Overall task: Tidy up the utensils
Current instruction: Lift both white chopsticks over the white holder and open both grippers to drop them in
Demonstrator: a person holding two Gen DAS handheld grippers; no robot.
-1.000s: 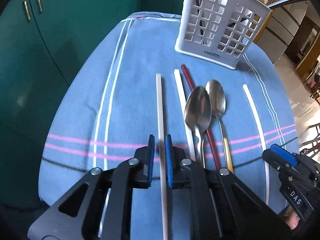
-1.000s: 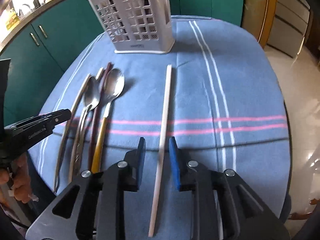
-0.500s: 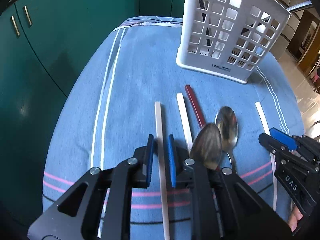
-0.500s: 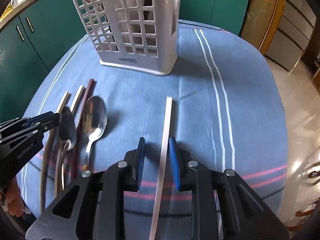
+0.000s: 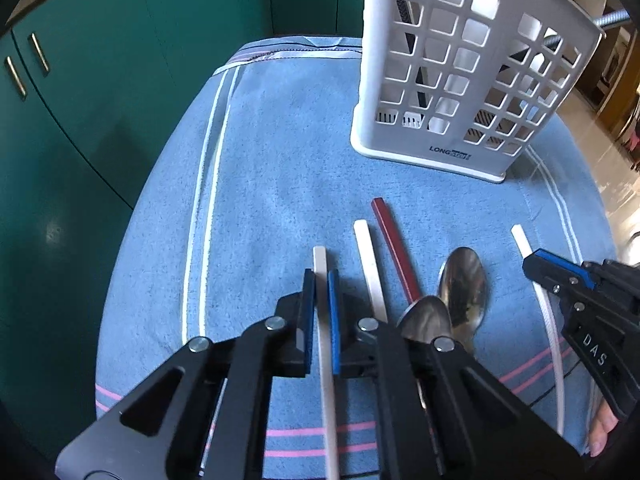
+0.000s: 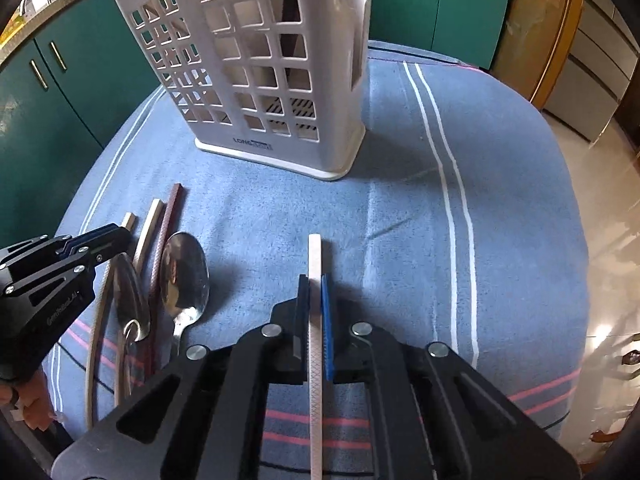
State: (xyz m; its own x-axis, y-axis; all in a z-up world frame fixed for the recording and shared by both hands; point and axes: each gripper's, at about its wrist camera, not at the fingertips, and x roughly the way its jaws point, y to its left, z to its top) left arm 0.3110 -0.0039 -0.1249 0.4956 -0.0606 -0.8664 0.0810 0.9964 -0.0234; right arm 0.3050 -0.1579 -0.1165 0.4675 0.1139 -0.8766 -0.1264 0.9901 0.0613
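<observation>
Two white chopsticks lie lengthwise on the blue striped cloth. My left gripper is closing, and its blue pads press on the leftmost white chopstick near its far tip. My right gripper is closing the same way on the other white chopstick, which lies apart at the right. Between them lie another white chopstick, a dark red chopstick and two steel spoons. The white lattice utensil caddy stands upright just beyond the tips.
Teal cabinets curve around the table's far and left sides. The cloth's edge drops to a shiny floor on the right. A person's fingers show behind the right gripper. Bare cloth lies left of the caddy.
Both grippers slid forward along their chopsticks toward the caddy, which now looks larger. Their jaws narrowed from a loose straddle to pressing on the sticks.
</observation>
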